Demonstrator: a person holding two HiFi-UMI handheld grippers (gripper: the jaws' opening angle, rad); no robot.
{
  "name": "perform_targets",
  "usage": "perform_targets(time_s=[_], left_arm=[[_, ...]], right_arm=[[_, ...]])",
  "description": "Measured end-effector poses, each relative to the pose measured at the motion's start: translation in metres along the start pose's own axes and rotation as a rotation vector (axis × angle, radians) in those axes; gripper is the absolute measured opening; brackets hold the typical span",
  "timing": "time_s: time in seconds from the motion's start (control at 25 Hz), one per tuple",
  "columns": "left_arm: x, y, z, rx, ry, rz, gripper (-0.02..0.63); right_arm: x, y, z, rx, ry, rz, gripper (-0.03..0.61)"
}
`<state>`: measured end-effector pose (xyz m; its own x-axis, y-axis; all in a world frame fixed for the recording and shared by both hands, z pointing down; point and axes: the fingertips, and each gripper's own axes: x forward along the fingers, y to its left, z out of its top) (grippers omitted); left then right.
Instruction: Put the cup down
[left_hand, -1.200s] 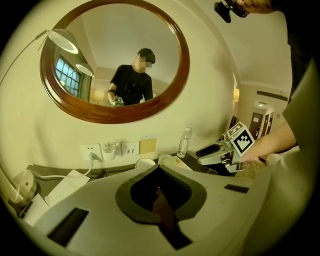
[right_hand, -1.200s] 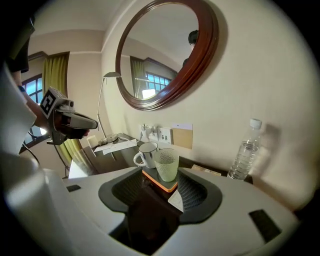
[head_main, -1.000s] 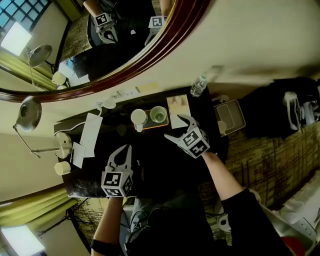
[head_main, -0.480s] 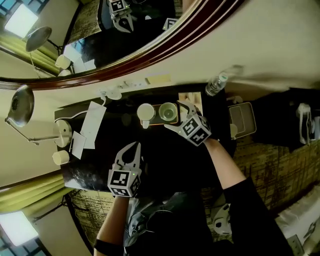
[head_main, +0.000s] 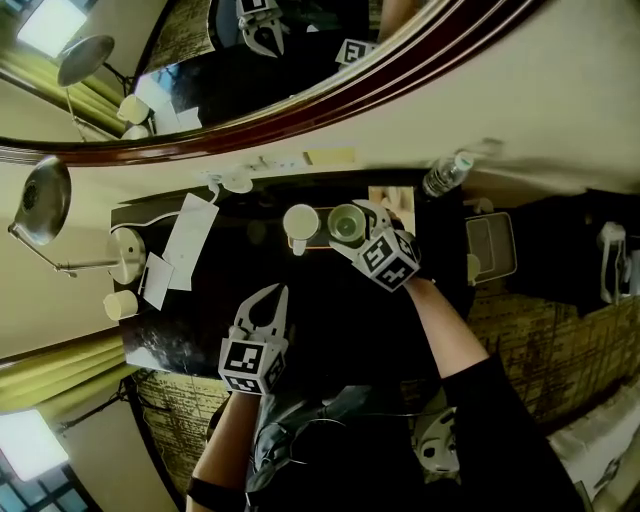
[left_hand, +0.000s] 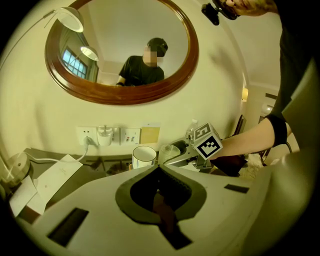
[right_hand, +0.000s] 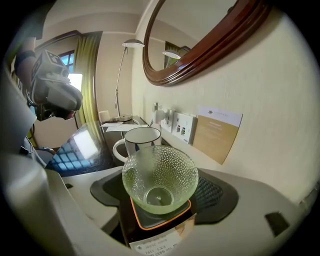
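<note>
**Green glass cup on the tray, right tool around it**

The cup (right_hand: 159, 182), of green dimpled glass, stands upright on a small dark tray (right_hand: 141, 218) with an orange rim, near the back of the black worktop (head_main: 330, 310). The right tool (head_main: 358, 230) reaches in with its jaws apart and the cup between them. The jaws have just been closing, but the pads do not visibly press on the glass. Just beside the cup, to its left in the head view, stands a white mug (head_main: 300, 222) with its handle toward the person. The left tool (left_hand: 157, 169) hangs over the near part of the worktop, well apart from both, its jaws together and empty. The wall behind carries a socket panel (right_hand: 182, 127), a tan card (right_hand: 217, 132) and an oval wood-framed mirror (head_main: 330, 95). A water bottle (head_main: 445, 175) is at the worktop's right end, by the wall.
</note>
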<state>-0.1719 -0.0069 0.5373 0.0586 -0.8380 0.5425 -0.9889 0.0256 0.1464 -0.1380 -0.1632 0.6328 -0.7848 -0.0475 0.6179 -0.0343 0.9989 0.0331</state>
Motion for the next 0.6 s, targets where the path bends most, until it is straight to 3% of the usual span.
perform_targets(time_s=[0.36,0.6], left_arm=[[-0.007,0.001,-0.001,-0.016,-0.001,-0.01,0.0],[-0.014,0.001,-0.005,0.012,-0.008,-0.044,0.0]], right_arm=[[-0.01,0.001,0.005,-0.008,0.002,-0.05,0.393],[-0.034,0.01,0.006,0.043,0.008,-0.1,0.394]])
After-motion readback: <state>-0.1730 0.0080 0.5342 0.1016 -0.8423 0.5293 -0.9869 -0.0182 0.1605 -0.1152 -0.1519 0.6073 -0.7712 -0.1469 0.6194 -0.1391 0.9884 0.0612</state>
